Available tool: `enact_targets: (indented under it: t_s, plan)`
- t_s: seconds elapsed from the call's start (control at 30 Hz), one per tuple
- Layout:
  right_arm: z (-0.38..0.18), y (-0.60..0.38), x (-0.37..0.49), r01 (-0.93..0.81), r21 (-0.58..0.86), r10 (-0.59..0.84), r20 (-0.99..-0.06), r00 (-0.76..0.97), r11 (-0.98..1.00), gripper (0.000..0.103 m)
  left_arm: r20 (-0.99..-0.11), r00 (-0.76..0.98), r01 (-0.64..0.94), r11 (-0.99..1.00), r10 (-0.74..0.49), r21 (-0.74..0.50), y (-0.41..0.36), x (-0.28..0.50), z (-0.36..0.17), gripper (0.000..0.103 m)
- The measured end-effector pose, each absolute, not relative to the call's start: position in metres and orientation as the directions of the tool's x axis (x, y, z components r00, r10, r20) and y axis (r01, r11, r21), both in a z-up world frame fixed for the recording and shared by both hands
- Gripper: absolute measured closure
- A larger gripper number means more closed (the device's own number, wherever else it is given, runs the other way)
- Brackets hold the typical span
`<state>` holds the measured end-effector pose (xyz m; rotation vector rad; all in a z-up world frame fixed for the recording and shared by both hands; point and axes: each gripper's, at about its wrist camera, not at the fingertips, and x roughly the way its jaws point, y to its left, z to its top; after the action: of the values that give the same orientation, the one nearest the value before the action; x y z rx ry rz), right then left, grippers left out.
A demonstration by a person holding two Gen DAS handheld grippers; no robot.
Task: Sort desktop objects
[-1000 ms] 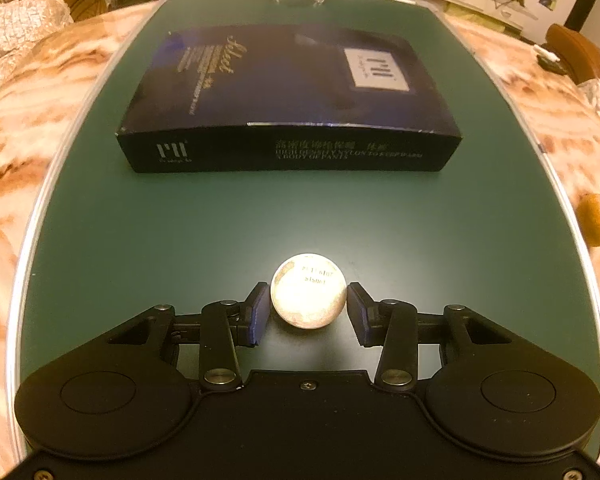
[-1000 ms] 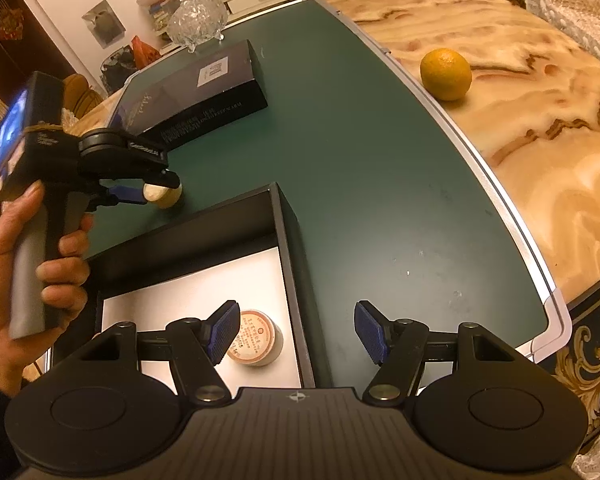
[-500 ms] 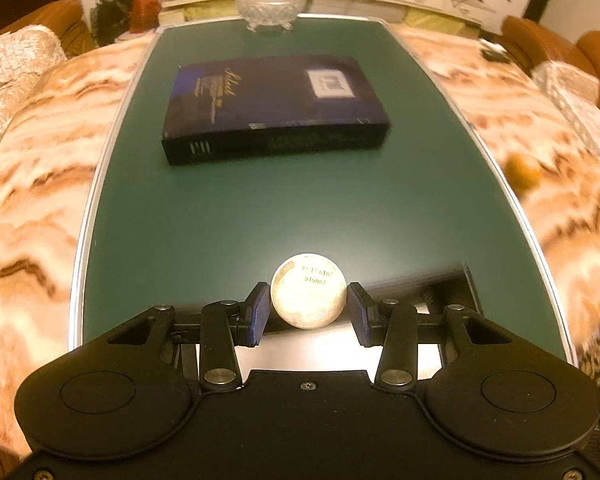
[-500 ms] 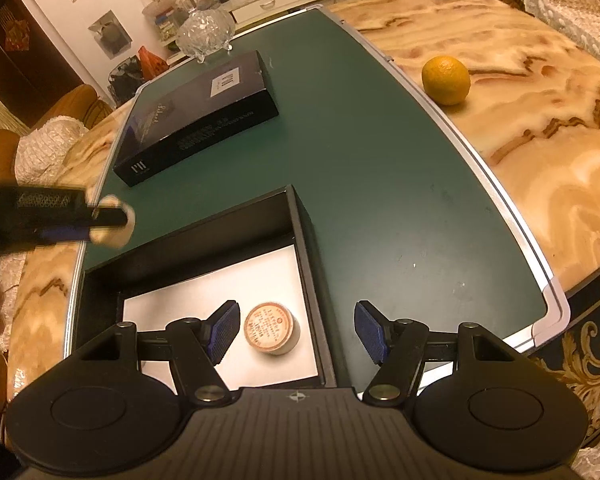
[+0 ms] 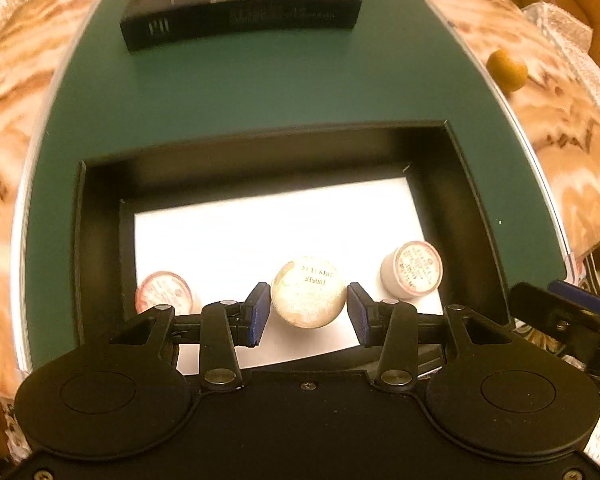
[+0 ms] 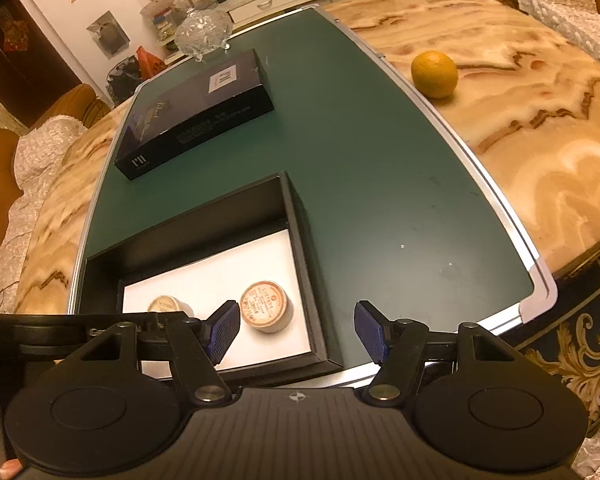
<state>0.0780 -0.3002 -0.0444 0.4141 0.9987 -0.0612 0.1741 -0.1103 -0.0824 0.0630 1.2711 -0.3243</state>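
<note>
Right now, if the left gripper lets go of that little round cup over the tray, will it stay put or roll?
The cup looks small and probably light. The one already lying on its side suggests it may tip on landing and roll in a curve. The black tray has raised walls, so it should stay inside. The left gripper holds it close above the white liner, so a release should be gentle.

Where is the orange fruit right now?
In the right wrist view, the round orange fruit sits far right on the marble tabletop, just outside the green mat, across from the dark flat box.

The left gripper [image 5: 308, 308] holds a round capsule [image 5: 308, 293] over the black tray [image 5: 460, 184]. Two capsules [image 5: 412, 270] lie inside.
</note>
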Motion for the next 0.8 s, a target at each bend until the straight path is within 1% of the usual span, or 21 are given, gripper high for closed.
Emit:
enact_targets:
  t_s: [0.27,0.53,0.57,0.6,0.63,0.67,0.7,0.8]
  plan:
    - [-0.051,-0.302,0.081,0.247,0.311,0.139,-0.834,0.535,0.918,0.036,-0.952,0.236,0.247,0.960,-0.193,-0.133,-0.110,0.177,-0.101,0.062]
    - [-0.056,-0.297,0.085,0.241,0.309,0.146,-0.840,0.523,0.920,0.036,-0.952,0.242,0.246,0.961,-0.188,-0.128,-0.113,0.180,-0.103,0.062]
    - [-0.055,-0.297,0.085,0.241,0.309,0.146,-0.840,0.522,0.920,0.036,-0.952,0.244,0.242,0.962,-0.185,-0.125,-0.112,0.180,-0.103,0.058]
    - [-0.055,-0.297,0.085,0.241,0.308,0.145,-0.841,0.521,0.920,0.036,-0.952,0.252,0.239,0.964,-0.175,-0.114,-0.112,0.179,-0.103,0.050]
    - [-0.055,-0.297,0.084,0.241,0.307,0.144,-0.841,0.521,0.921,0.036,-0.950,0.264,0.239,0.966,-0.164,-0.101,-0.112,0.179,-0.102,0.045]
    - [-0.054,-0.297,0.084,0.241,0.306,0.143,-0.841,0.522,0.921,0.036,-0.947,0.279,0.243,0.966,-0.158,-0.090,-0.112,0.177,-0.100,0.037]
    - [-0.053,-0.296,0.084,0.241,0.303,0.140,-0.841,0.522,0.922,0.036,-0.944,0.290,0.246,0.965,-0.157,-0.085,-0.111,0.175,-0.097,0.034]
    - [-0.049,-0.294,0.082,0.239,0.291,0.127,-0.840,0.528,0.926,0.032,-0.936,0.316,0.253,0.965,-0.153,-0.073,-0.107,0.168,-0.087,0.032]
